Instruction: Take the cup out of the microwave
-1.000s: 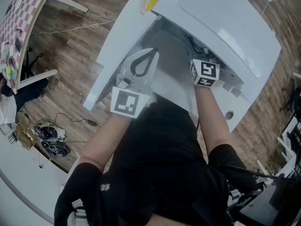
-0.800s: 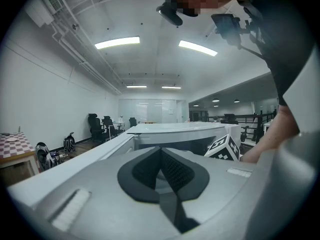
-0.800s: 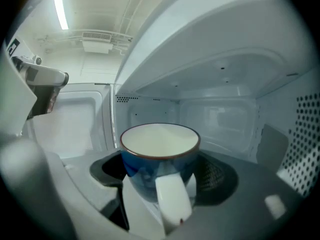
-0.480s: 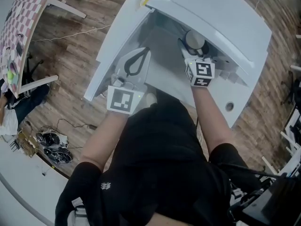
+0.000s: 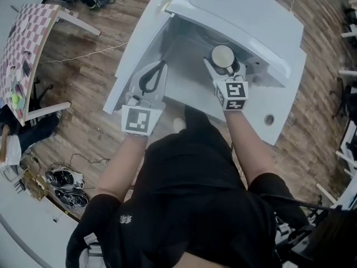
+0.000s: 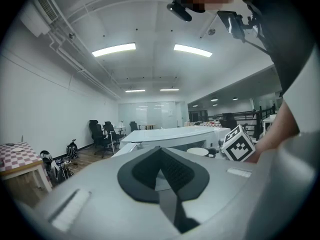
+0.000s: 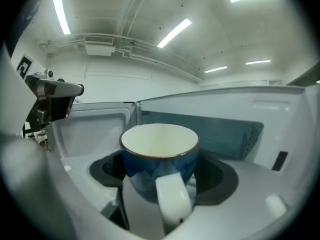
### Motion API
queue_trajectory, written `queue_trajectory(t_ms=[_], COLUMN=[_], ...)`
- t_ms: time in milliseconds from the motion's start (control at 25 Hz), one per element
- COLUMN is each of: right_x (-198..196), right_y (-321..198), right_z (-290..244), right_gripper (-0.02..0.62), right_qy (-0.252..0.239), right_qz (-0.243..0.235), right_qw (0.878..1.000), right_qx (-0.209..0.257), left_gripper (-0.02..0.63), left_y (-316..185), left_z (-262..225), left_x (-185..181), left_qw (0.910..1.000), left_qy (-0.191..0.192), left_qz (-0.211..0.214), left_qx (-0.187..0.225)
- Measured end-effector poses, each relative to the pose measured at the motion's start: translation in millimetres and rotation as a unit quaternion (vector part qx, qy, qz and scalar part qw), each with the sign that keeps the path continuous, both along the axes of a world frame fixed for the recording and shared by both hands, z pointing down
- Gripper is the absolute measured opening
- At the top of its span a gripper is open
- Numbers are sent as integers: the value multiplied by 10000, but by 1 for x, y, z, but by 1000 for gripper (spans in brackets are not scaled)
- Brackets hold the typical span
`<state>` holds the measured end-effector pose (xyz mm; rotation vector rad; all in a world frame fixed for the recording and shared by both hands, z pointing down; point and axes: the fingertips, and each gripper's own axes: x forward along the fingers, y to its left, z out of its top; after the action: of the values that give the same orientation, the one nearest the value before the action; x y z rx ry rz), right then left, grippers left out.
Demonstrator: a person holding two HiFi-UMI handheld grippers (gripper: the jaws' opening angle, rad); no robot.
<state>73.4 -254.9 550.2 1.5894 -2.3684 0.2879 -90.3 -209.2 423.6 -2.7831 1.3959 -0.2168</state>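
My right gripper point(image 5: 224, 66) is closed on the cup point(image 7: 159, 151), with one jaw on each side of it. The cup is blue outside and white inside. Its white handle points back at me. The cup sits at the open mouth of the microwave point(image 5: 240, 15), just past the front edge of its top, so I can see straight down into it from the head view. It looks empty.

The door point(image 7: 92, 129) stands open on the left of the cup, with some room between them. The back wall of the microwave is behind the cup.

My left gripper point(image 5: 160, 68) has its jaw tips together and holds nothing. It is well apart from the cup, near the door's edge, and there is open room between my two grippers.

The microwave stands on a white desk point(image 5: 279, 128). Around it is a brown wood floor point(image 5: 83, 60). A checkered table point(image 5: 28, 32) is far off to the left.
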Motion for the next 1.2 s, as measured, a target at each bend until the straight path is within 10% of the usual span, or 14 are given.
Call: queue_trajectory(t_ms=[1200], right_x=[14], right_y=[47], right_z=[-143], right_gripper=[390], right_qy=[-4], right_qz=[-427], right_qw=[9987], right_qx=[270], left_gripper=[5], left_y=[8], left_z=[-108], left_x=[2], left_qw=[9972], left_qy=[106], left_qz=[141], left_qx=[724])
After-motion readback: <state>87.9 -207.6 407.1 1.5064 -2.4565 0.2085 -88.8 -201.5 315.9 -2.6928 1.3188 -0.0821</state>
